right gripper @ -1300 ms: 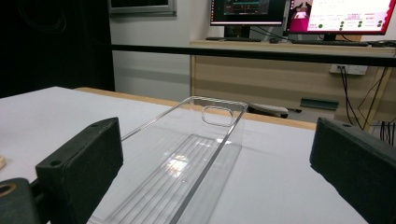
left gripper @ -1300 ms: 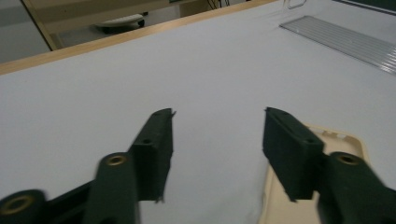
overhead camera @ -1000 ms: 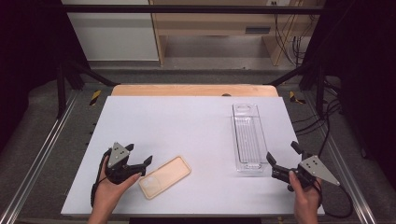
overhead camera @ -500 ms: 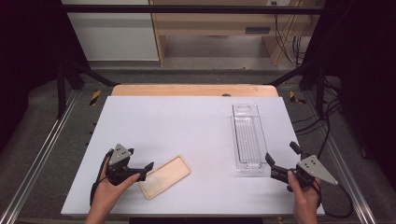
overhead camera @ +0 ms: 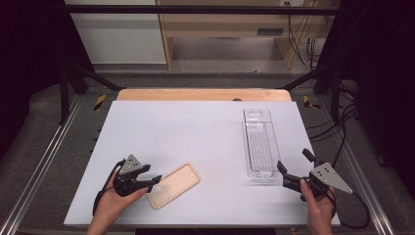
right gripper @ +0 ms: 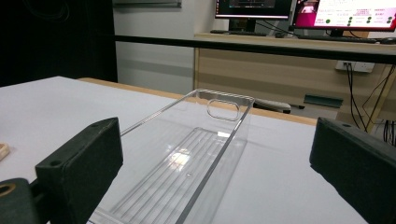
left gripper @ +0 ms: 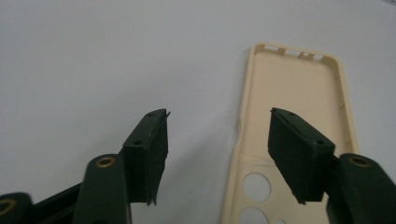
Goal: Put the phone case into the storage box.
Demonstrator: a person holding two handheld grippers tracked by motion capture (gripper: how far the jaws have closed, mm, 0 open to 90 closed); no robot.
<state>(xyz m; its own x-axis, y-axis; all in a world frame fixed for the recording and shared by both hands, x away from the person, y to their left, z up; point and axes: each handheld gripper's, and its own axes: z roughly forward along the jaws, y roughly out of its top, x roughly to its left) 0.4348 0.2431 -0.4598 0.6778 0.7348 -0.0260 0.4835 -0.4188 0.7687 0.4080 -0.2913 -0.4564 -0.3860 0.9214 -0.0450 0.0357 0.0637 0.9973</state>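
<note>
A person seated at a white table (overhead camera: 205,132) works a pair of hand-held tongs, one in each hand. The left tongs (overhead camera: 157,179) lie low at the near left of the table, their jaws straddling one long rim of a cream phone case (overhead camera: 174,184) that lies flat with its hollow side up. In the left gripper view, one jaw stands over the bare table beside the case and the other over the case's inside, near its round camera cut-outs; the jaws have just been closing but remain apart, neither pad pressing on the rim. The right tongs (overhead camera: 293,165), held at the near right, point at the near short end of a clear plastic tray (overhead camera: 260,142) that lies lengthwise just ahead of them. Their jaws are spread wide, with the tray's end between them in the right gripper view (right gripper: 219,140) and nothing gripped. Case and tray lie well apart.
</note>
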